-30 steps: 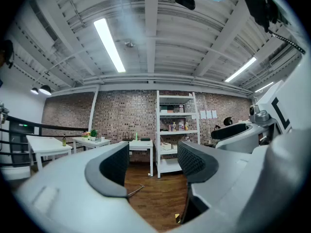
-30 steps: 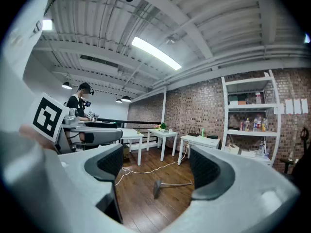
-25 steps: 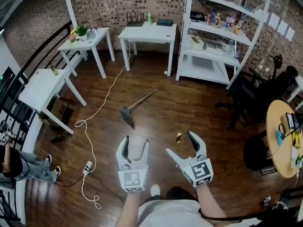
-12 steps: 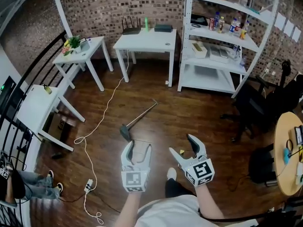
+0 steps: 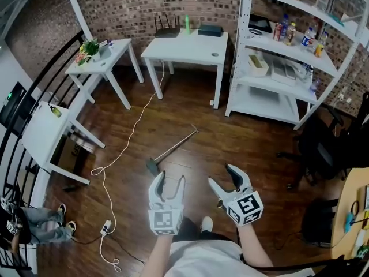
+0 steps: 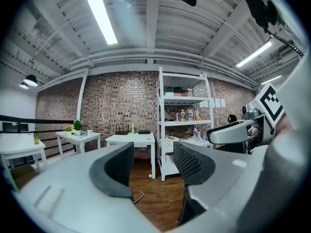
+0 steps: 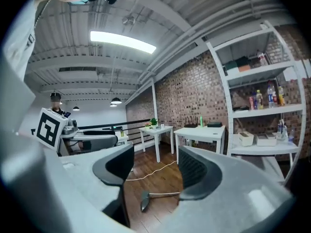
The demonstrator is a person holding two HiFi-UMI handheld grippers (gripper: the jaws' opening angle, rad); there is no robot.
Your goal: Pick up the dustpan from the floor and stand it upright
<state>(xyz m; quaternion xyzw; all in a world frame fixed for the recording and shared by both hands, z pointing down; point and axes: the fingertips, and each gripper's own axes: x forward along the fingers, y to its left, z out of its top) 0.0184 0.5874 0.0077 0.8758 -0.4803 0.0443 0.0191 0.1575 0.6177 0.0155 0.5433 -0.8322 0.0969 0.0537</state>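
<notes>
The left hand-held gripper point(image 5: 169, 180) has its jaws spread moderately wide. Nothing sits between them and the pads touch nothing; only wooden floor point(image 5: 248, 137) shows through the gap. The right hand-held gripper point(image 5: 223, 176) is partly open and its jaws are closing. No object is between its pads either. In the right gripper view the dustpan point(image 7: 145, 200) shows through the gap, lying on the floor beyond the jaws and apart from them.

In the head view both hand-held grippers are held side by side, close to the person's body, pointing out over the floor. The dustpan point(image 5: 152, 166) lies flat on the floor, not upright. Its dark pan is just ahead of the left hand-held gripper's jaw tips, and its long thin handle runs away up and to the right, toward the foot of the white shelf unit point(image 5: 288, 56). The pan end is nearer the left hand-held gripper than the right one. Neither touches it.

Counted: one dustpan, two hand-held grippers, one shelf unit, and three white benches, of which the centre bench point(image 5: 184, 39) stands against the brick wall. One white cable point(image 5: 124, 137) trails across the floor left of the dustpan.
</notes>
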